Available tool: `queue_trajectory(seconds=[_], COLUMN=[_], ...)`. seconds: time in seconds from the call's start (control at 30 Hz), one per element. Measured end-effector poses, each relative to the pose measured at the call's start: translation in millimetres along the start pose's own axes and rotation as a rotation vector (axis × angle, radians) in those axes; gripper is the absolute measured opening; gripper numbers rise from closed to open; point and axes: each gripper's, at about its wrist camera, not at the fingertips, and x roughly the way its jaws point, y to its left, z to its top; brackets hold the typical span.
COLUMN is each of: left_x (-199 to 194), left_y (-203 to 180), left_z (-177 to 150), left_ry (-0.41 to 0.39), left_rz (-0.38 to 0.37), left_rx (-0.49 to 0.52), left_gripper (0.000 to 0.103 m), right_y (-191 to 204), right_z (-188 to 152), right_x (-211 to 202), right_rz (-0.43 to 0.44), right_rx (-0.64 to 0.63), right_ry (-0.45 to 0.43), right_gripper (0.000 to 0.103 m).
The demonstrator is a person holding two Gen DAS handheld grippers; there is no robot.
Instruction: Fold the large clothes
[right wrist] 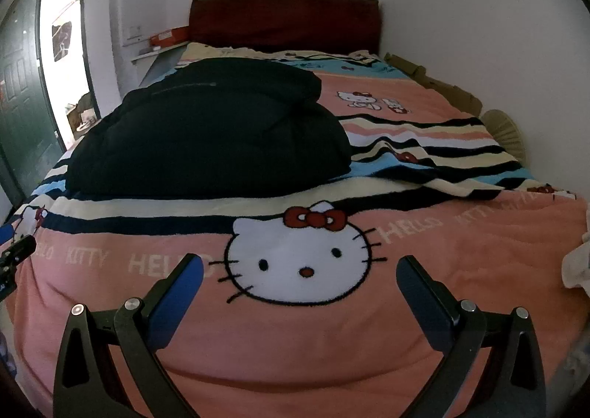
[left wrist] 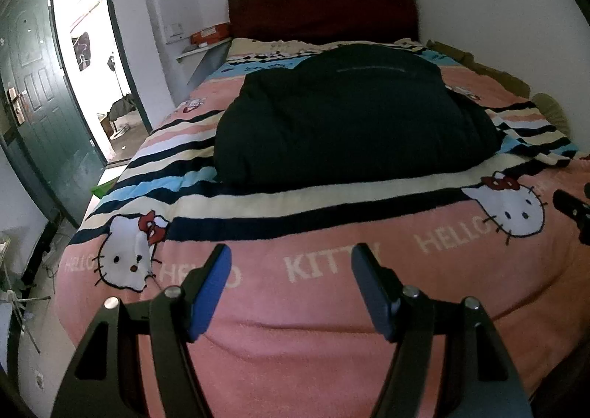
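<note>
Black padded jacket is lying bundled mid-bed on the pink cartoon blanket; we are holding our left gripper and right gripper parted and empty, hovering near the foot.

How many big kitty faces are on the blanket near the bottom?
2 big kitty faces: one by the left edge, one further right. Smaller kitties sit farther up; the black garment may hide more.

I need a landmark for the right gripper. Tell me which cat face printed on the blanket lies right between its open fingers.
The big cat face with the red bow, printed on the pink band. It sits straight ahead of the right gripper; the other faces lie off to the sides or far up the blanket.
</note>
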Motion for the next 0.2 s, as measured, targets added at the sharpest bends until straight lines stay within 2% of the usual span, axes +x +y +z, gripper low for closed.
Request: queue_trajectory(seconds=[0.2], left_x=[0.2], left_y=[-0.8], left_z=[-0.2], left_ry=[0.008], left_rz=[-0.008], left_rx=[-0.001], left_gripper=[0.066], right_y=[-0.6], right_z=[-0.3], right_x=[-0.1], right_rz=[0.0], right_rx=[-0.001], right_ry=[0.001], right_gripper=[0.102])
